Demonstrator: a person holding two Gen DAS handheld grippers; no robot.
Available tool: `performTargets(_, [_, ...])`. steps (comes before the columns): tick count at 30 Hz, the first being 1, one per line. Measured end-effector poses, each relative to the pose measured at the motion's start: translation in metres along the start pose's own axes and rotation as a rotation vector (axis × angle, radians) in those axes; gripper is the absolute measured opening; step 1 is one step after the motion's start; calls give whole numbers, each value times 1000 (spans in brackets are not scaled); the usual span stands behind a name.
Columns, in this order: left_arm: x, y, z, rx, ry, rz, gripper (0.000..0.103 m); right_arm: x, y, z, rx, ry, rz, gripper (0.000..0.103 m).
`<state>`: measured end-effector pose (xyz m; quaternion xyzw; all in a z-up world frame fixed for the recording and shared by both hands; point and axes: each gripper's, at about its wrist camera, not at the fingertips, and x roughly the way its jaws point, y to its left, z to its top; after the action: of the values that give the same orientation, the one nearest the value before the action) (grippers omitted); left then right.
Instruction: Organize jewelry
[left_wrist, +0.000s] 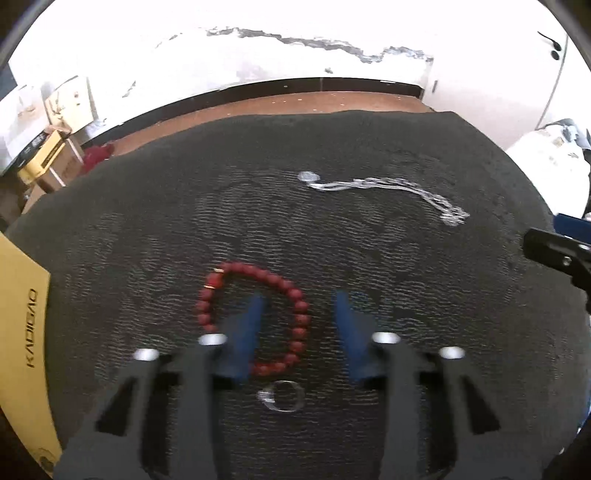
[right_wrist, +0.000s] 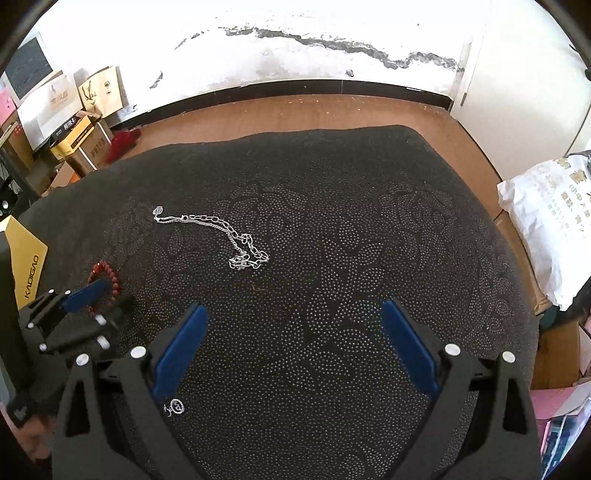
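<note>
Your left gripper (left_wrist: 300, 301) stands open, straddling right arc of red bead bracelet (left_wrist: 255, 317) on dark dotted cloth (left_wrist: 369, 258); pads not pressing beads. Right gripper (right_wrist: 295, 314) wide open, empty. Silver chain (right_wrist: 221, 236) lies well apart; small silver ring (left_wrist: 282, 397) just beside bracelet. Risk: closing off-centre rolls beads aside, or pinches cloth.

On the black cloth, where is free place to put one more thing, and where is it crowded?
Free: the wide stretch of black cloth right of the silver chain, reaching its right edge, and the patch between the right gripper fingers. Crowded: the left side, where the left gripper straddles the red bead bracelet, a silver ring just below it.
</note>
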<state>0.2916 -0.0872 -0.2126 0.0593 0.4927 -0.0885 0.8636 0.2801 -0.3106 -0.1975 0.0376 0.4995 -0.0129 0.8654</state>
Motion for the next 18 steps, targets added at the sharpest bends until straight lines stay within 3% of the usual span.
performTargets(5, [0, 2, -1, 31, -7, 23, 8, -1, 0, 0, 0, -3, 7, 92])
performTargets(18, [-26, 1, -2, -7, -3, 7, 7, 14, 24, 5, -68, -10, 18, 92])
